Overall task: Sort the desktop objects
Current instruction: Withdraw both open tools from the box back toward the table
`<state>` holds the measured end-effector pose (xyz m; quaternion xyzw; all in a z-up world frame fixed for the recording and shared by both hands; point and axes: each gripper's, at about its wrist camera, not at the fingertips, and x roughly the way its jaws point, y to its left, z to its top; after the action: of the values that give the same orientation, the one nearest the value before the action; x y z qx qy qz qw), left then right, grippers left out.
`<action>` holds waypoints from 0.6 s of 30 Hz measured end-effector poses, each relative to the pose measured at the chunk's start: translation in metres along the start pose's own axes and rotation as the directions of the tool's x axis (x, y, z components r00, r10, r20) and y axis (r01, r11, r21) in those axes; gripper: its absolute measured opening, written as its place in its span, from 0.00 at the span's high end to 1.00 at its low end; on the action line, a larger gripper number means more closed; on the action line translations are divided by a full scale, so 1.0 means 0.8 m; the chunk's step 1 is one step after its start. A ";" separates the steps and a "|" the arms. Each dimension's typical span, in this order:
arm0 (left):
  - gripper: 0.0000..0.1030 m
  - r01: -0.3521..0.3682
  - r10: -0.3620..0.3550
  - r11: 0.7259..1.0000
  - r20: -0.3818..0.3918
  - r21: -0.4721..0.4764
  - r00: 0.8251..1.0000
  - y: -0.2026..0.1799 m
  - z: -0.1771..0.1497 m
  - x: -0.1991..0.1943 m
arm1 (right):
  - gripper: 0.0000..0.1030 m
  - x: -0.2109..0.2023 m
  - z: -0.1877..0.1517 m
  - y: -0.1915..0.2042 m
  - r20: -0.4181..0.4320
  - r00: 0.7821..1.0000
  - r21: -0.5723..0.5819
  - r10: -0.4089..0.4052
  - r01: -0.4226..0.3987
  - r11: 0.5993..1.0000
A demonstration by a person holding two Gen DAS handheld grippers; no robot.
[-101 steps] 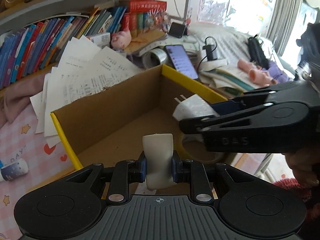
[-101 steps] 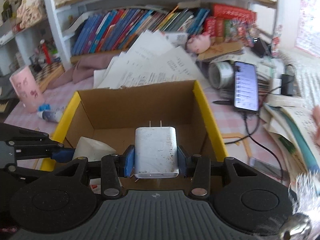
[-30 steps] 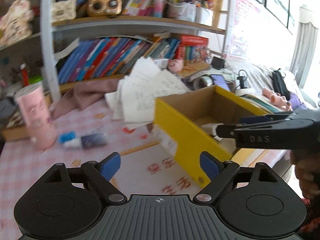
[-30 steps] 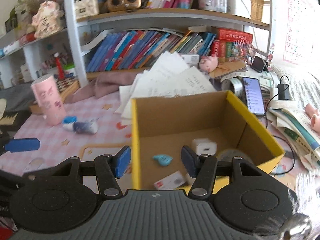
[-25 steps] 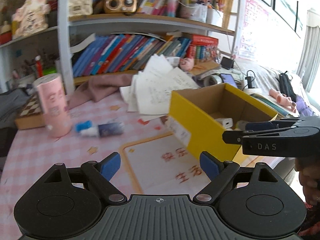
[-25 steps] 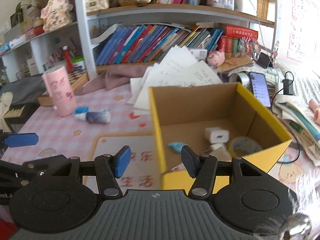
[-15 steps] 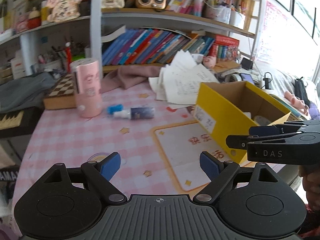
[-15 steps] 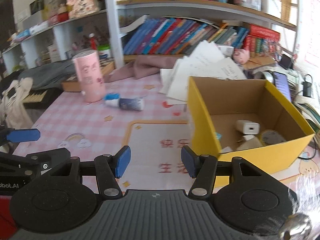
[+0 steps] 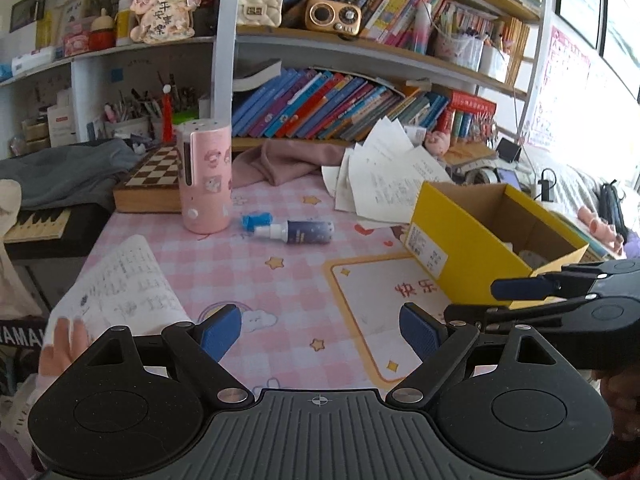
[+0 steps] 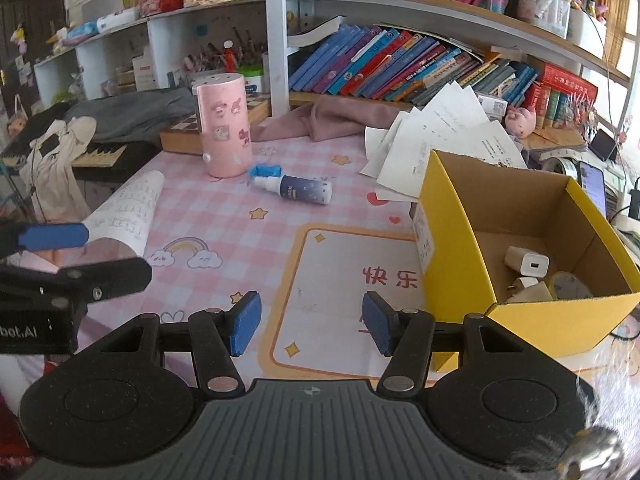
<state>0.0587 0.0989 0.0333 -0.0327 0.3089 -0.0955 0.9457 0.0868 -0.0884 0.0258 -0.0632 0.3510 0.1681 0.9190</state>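
Dark-blue and lying flat on its side, the spray bottle point(image 9: 294, 232) rests on the pink checked tablecloth point(image 9: 256, 280), its long axis running roughly across the desk: the white nozzle end points toward the pink cylindrical holder point(image 9: 205, 178) at the left, with a blue cap point(image 9: 255, 222) just beside that nozzle, and the bottle's base points toward the yellow cardboard box point(image 10: 460, 264) at the right. It sits between holder and box, well apart from both grippers. The box stands open-topped on the right part of the desk, and inside it, seen from the right wrist view, lie a white charger point(image 10: 526, 262), a roll of tape point(image 10: 570, 286) and other small pieces I cannot make out. The left gripper point(image 9: 320, 330) hangs over the near edge of the cloth with its blue pads point(image 9: 220, 330) spread wide and nothing between them. The right gripper point(image 10: 310, 322) hovers above the yellow-bordered mat point(image 10: 344, 276), just left of the box, its jaws parted less widely and likewise empty, touching nothing. A curled sheet of written paper point(image 10: 128, 210) lies at the desk's left edge, and loose papers point(image 9: 384, 172) fan out behind the box.
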 end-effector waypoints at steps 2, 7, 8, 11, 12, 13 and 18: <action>0.14 0.004 -0.004 1.000 -0.010 -0.003 1.000 -0.002 0.000 0.006 | 0.47 0.003 0.001 -0.001 -0.008 1.000 -0.006 0.000 0.000 1.000; 0.14 -0.009 0.009 1.000 -0.010 -0.007 1.000 0.001 0.005 0.019 | 0.47 0.019 0.010 -0.006 -0.020 1.000 -0.019 0.013 -0.014 1.000; 0.14 -0.017 0.017 1.000 -0.012 -0.010 1.000 0.002 0.007 0.023 | 0.47 0.025 0.013 -0.006 -0.023 1.000 -0.024 0.020 -0.021 0.999; 0.14 -0.045 0.044 0.999 -0.020 -0.025 0.999 0.011 0.015 0.035 | 0.47 0.042 0.025 -0.006 -0.035 0.998 -0.043 0.044 -0.045 0.998; 0.14 -0.051 0.050 0.998 -0.020 -0.032 0.999 0.013 0.018 0.040 | 0.47 0.048 0.031 -0.006 -0.038 0.998 -0.051 0.051 -0.053 0.997; 0.14 -0.056 0.055 0.998 -0.022 -0.037 0.998 0.015 0.021 0.045 | 0.47 0.054 0.036 -0.006 -0.039 0.998 -0.060 0.058 -0.060 0.996; 0.14 -0.082 0.080 0.995 -0.030 -0.057 0.996 0.024 0.036 0.071 | 0.46 0.088 0.060 -0.008 -0.071 0.993 -0.100 0.090 -0.097 0.990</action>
<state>0.1235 0.1060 0.0211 -0.0462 0.3255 -0.0485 0.9432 0.1685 -0.0647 0.0146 -0.0997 0.3747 0.2268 0.8934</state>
